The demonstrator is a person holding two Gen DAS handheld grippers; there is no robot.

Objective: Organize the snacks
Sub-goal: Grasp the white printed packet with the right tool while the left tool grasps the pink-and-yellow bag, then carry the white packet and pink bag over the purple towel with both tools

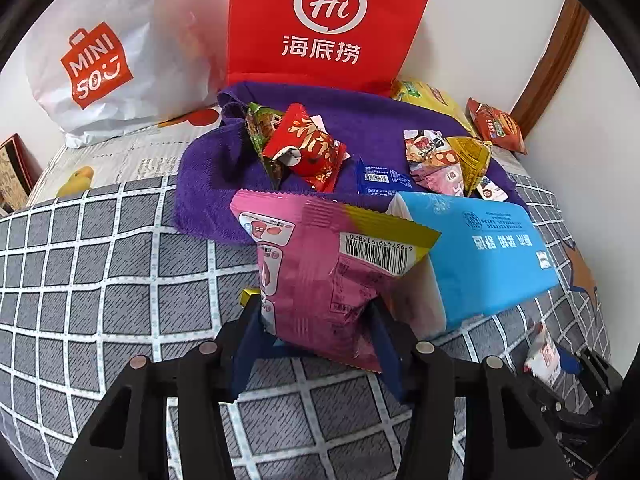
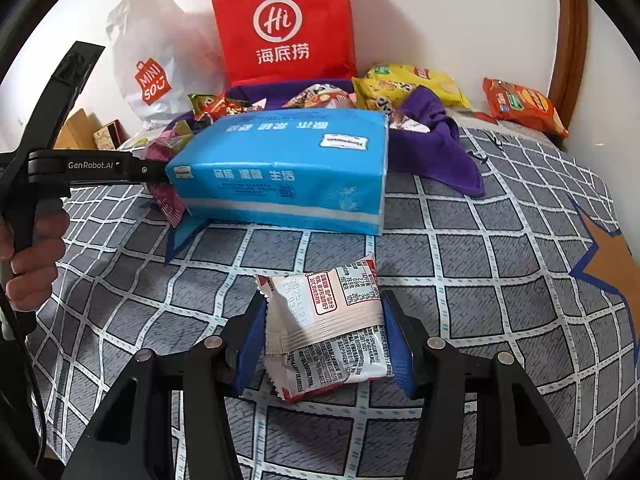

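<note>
Snacks: pink packet (image 1: 320,276) clamped in left claw (image 1: 316,332), white packet (image 2: 326,328) clamped in right claw (image 2: 324,340), both lifted over the bed (image 2: 480,280), presumably bound for the purple towel (image 1: 372,120) pile

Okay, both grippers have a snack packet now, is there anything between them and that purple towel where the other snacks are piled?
Yes. The blue tissue pack lies across the bed between the right gripper, shut on the white packet, and the purple towel. The left gripper, holding the pink packet, is beside the pack, its way looking open.
</note>
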